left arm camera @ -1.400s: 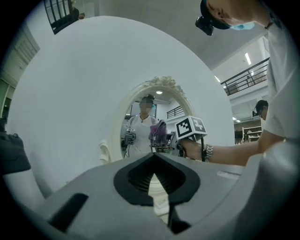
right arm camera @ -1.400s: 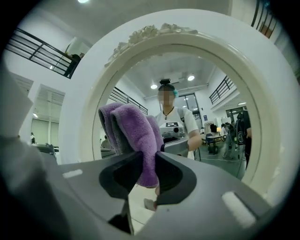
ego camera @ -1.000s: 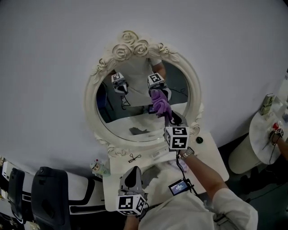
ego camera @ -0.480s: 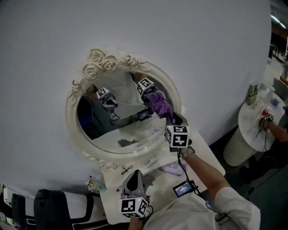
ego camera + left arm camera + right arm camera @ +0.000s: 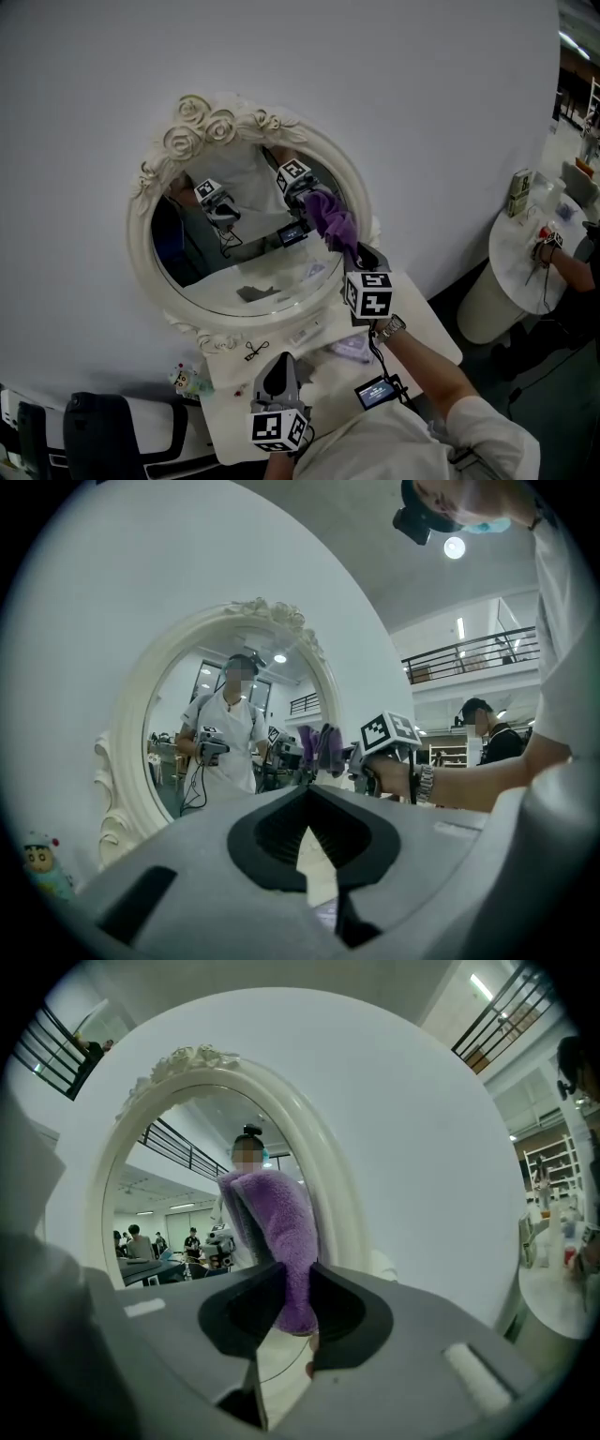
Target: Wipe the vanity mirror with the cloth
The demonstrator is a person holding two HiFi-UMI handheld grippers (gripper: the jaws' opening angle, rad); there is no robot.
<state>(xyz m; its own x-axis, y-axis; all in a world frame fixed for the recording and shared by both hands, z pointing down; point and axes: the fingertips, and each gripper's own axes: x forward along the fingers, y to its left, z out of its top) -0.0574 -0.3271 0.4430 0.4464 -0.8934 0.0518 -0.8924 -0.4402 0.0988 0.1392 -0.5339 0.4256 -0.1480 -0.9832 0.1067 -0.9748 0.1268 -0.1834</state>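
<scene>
The purple cloth (image 5: 330, 220) lies against the glass at the right edge of the vanity mirror (image 5: 253, 267). It is clamped in the jaws of the right gripper (image 5: 358, 253), which hides part of the mirror's frame. Below the mirror, the left gripper (image 5: 278, 364) hangs over the white table (image 5: 427, 337), its jaws pressed together on nothing. A black clip (image 5: 256, 352) and a small figurine (image 5: 187, 380) sit under the mirror's lower left.
</scene>
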